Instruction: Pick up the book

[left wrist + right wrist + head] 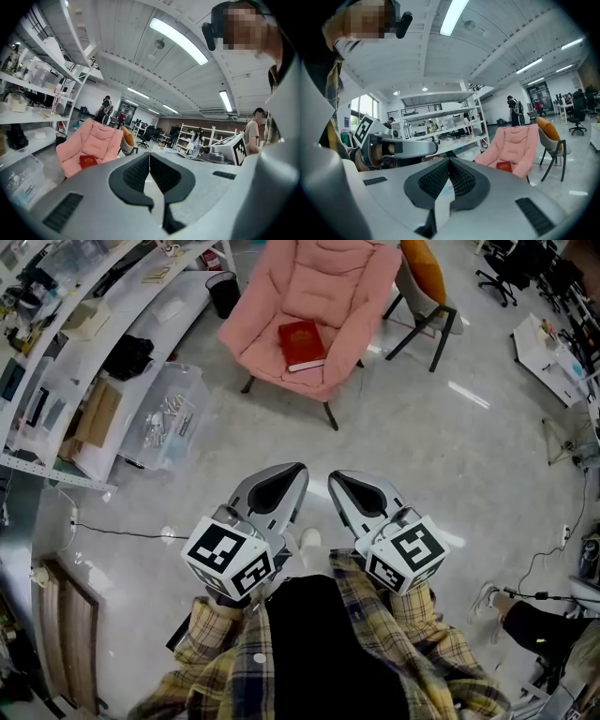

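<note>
A red book (301, 344) lies flat on the seat of a pink chair (319, 282) at the far middle of the head view. It also shows as a small red book (87, 161) in the left gripper view and a small red book (503, 165) in the right gripper view. My left gripper (298, 469) and right gripper (334, 475) are held side by side close to the body, well short of the chair. Both have their jaws closed together with nothing between them.
White shelving (80, 329) with clutter runs along the left. A clear plastic bin (167, 416) and a black waste bin (223, 292) stand on the floor beside it. An orange-cushioned chair (427, 282) stands right of the pink one. A cable (122, 532) crosses the floor.
</note>
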Demonstrator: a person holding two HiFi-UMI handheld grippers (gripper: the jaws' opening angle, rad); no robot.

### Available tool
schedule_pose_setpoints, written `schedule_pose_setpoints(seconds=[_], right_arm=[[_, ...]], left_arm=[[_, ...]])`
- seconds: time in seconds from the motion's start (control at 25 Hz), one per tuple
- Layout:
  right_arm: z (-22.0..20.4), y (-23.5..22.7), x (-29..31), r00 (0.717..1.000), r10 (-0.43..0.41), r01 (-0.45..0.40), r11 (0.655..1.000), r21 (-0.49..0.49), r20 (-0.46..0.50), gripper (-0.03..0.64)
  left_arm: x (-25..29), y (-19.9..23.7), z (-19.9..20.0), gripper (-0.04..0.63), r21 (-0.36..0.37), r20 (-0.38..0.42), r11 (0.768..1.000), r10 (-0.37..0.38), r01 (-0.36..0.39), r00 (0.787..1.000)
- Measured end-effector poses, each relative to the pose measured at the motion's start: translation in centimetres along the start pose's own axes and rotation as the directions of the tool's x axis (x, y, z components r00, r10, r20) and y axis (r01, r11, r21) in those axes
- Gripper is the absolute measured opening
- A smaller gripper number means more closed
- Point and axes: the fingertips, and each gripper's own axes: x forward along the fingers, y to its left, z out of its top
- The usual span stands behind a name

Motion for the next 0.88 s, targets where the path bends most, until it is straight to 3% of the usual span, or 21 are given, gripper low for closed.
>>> schedule_pose_setpoints(seconds=[0.48,0.88], right_arm=[[-0.5,-0.5,1.8,0.999,0.035,-0.035,0.999,0.034,-0.015,0.017],[-1.0,-1.4,6.8,0.997,0.024,-0.02,0.998,0.054,-0.077,0.017]], left_arm=[[-0.7,3.2,0.7,0.008,-0.009,0.002,0.997,0.078,-0.078,0.997],[-0.4,8.9,1.7,0.008,-0.051,0.003,0.995,0.086,-0.086,0.996]])
